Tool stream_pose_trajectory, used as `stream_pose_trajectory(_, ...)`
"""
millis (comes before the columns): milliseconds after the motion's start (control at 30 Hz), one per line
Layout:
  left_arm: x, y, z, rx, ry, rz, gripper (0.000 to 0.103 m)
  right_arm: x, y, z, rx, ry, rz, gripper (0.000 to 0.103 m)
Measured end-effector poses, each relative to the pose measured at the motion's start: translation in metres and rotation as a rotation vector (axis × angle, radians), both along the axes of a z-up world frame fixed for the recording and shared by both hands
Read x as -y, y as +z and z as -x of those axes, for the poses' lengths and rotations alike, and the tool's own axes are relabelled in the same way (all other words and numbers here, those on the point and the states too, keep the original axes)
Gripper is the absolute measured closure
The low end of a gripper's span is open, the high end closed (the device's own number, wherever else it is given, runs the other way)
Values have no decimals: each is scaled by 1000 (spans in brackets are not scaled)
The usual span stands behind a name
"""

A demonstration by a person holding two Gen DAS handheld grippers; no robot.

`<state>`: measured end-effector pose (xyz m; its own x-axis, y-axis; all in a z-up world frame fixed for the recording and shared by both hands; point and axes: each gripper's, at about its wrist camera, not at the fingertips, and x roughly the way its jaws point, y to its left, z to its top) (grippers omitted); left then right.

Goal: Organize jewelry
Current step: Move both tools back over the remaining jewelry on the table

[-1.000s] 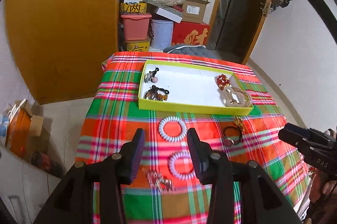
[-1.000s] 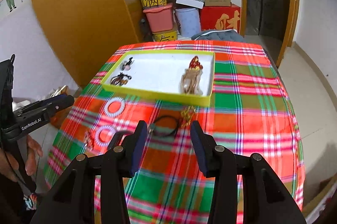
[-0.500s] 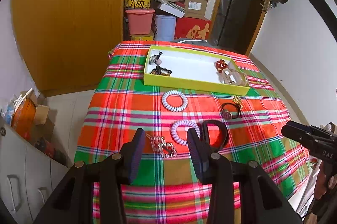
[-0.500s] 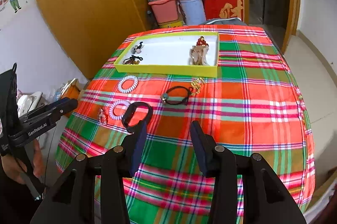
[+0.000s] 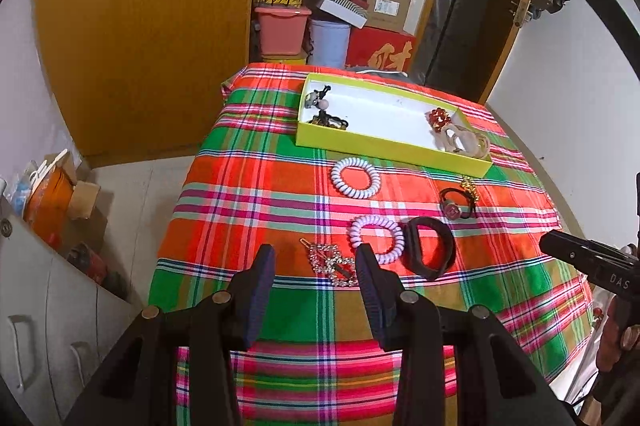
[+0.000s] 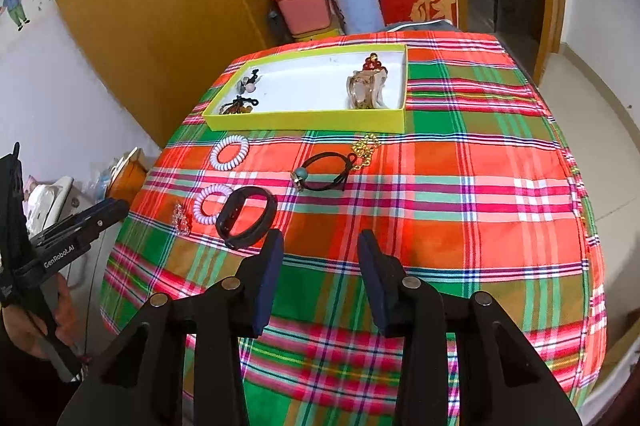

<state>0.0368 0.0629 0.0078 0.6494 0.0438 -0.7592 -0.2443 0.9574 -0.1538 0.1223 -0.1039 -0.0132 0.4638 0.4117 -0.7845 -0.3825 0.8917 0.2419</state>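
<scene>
A yellow-green tray (image 5: pixel 384 145) (image 6: pixel 304 120) sits at the far side of the plaid table and holds hair ties, a red bead piece and a beige clip. On the cloth lie two white spiral bands (image 5: pixel 355 179) (image 6: pixel 230 152), a black wristband (image 5: pixel 429 251) (image 6: pixel 247 213), a black hair tie with a bead (image 5: pixel 456 203) (image 6: pixel 322 172), a gold chain (image 6: pixel 365 150) and a rhinestone clip (image 5: pixel 333 265). My left gripper (image 5: pixel 315 262) is open and empty, just short of the rhinestone clip. My right gripper (image 6: pixel 320 246) is open and empty, right of the wristband.
The plaid cloth (image 6: pixel 460 186) drapes over the table edges. Boxes, a pink bin and a red box (image 5: pixel 378 56) are stacked behind the table. A wooden cupboard (image 5: pixel 140 26) stands at the left, drawers (image 5: pixel 32 326) at the near left.
Both grippers have drawn back and up from the table, so more of the cloth and the near jewelry shows. Both stay open. Nothing on the table has moved.
</scene>
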Motion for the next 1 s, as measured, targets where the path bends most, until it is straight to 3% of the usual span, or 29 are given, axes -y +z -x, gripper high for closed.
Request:
stream_pose_trajectory(433, 2, -38, -20, -77, -31, 78, 54, -13, -15, -16, -41, 31, 3, 64)
stream_pose_trajectory(533, 2, -46, -27, -87, -17, 93, 46, -15, -19, -20, -51, 32, 4, 64)
stream_pose_trajectory(733, 3, -60, -40, -111, 13, 142, 46, -20, -24, -26, -63, 37, 8, 64)
stream_pose_trajectory(1000, 1, -62, -43, -99, 14, 85, 47, -30, -28, -36, -65, 49, 8, 64)
